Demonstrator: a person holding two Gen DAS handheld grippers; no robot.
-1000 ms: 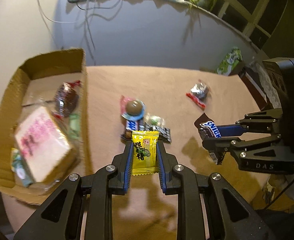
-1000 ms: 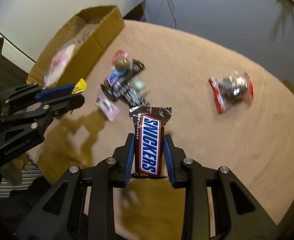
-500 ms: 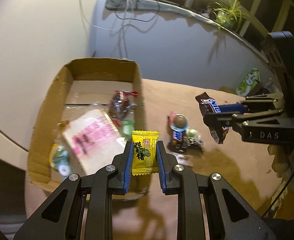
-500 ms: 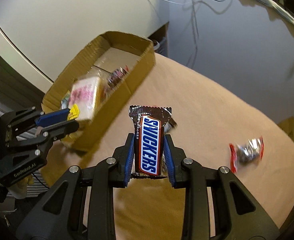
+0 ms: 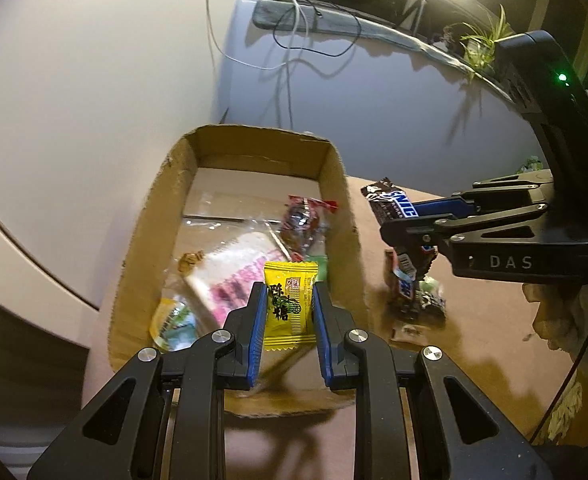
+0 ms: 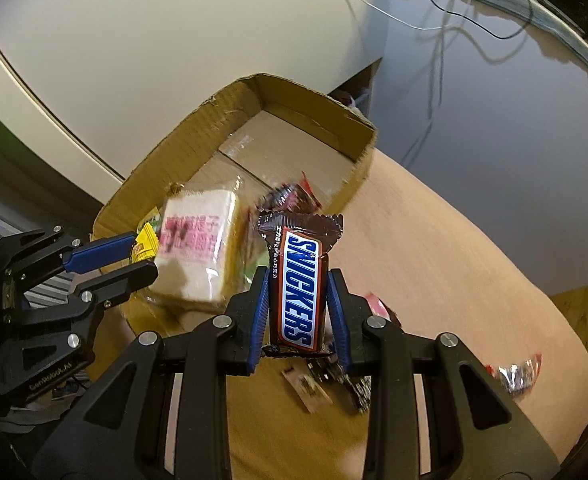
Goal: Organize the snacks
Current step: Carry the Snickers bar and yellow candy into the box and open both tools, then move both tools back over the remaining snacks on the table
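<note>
Left tool (image 5: 288,308) clamped on yellow candy packet (image 5: 290,304) with Chinese print, above cardboard box (image 5: 234,148). Right tool (image 6: 299,300) clamped on bar reading "SNICKERS" (image 6: 299,292), just beside box rim over table (image 6: 434,280). Right tool body marked "DAS". Pink-lettered sandwich pack (image 6: 198,240) lies in box.

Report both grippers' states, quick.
Left gripper: closed on the yellow candy packet.
Right gripper: closed on the Snickers bar.
</note>
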